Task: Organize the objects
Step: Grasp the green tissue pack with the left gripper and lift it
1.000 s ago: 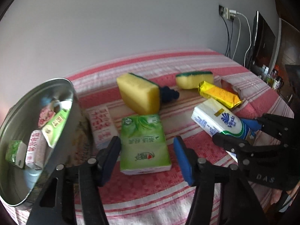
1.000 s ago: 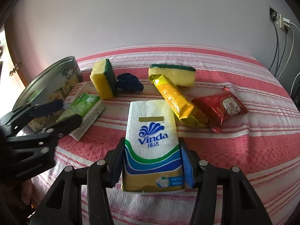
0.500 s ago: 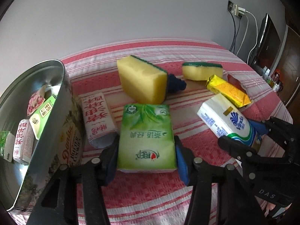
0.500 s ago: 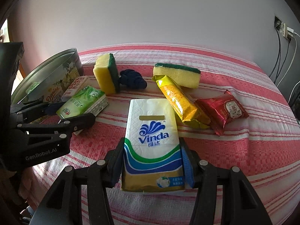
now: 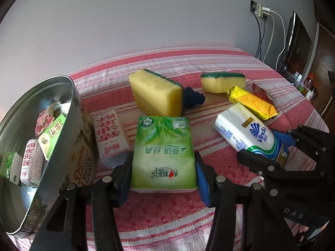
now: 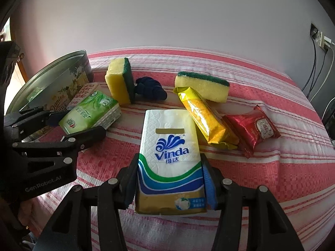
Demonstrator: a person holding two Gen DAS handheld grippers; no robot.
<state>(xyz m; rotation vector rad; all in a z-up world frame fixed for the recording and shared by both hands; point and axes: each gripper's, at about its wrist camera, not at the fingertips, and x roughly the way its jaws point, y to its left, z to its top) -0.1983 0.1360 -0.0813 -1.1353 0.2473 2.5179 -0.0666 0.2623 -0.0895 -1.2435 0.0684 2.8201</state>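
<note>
Closed in since a second ago: left claw (image 5: 164, 175) now pinching green tissue pack (image 5: 164, 152) beside tin (image 5: 69, 146); right claw (image 6: 170, 184) clamping white tissue pack (image 6: 170, 159), mid-bedspread (image 6: 272, 177).

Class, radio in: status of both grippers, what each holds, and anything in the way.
Left gripper just closed on green tissue pack. Right gripper shut on Vinda pack. Tin beside left; red-lettered pack between them.

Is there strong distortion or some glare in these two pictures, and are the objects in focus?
Left wrist view: fisheye bending with dark corners, bright sheen inside the metal tin, green tissue pack sharp. Right wrist view: the same bending, Vinda tissue pack sharp, soft even daylight.
</note>
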